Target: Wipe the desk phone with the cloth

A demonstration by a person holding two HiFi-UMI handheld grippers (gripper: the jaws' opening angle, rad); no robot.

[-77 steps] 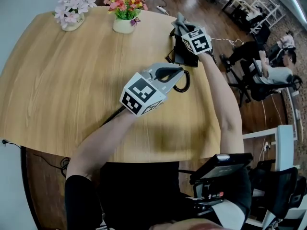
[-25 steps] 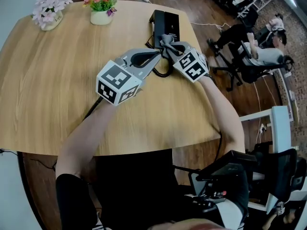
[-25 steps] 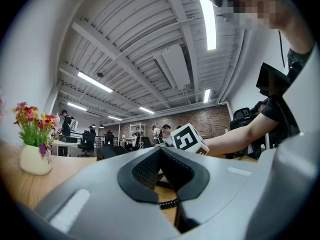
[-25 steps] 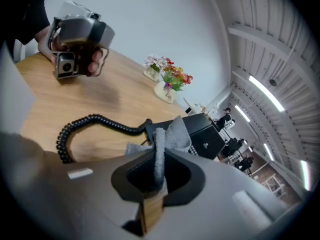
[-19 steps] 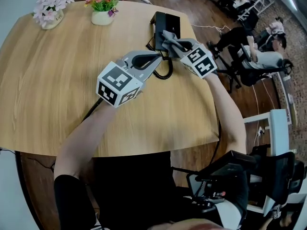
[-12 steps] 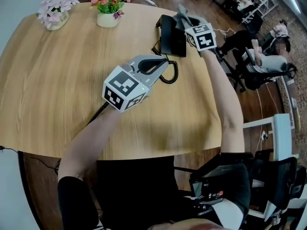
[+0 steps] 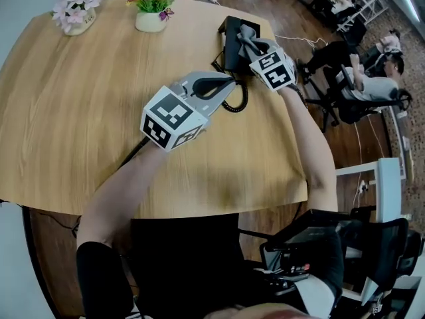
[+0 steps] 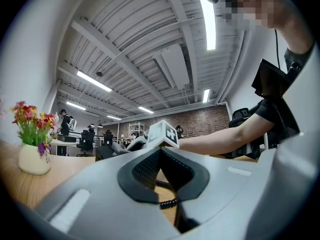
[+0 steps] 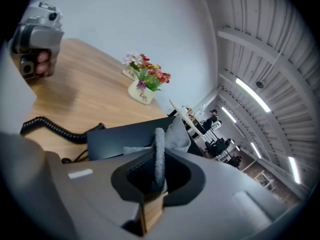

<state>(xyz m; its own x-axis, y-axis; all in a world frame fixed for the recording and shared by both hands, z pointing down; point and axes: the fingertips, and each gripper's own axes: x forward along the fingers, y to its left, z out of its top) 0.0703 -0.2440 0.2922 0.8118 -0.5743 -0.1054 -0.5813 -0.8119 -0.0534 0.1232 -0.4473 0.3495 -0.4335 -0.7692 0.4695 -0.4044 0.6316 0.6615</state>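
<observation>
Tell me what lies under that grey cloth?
The black desk phone lies under the grey cloth, which the right gripper pinches. The phone's surface beneath it is hidden.

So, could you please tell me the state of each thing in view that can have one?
Left gripper, fingers together, nothing held.
Right gripper, fingers shut on the grey cloth.
Black desk phone, lying on the round wooden table, cloth over it.
Black coiled cord, slack on the table.

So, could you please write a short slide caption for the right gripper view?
The right tool pinches a grey cloth at the black desk phone on a wooden table.
</observation>
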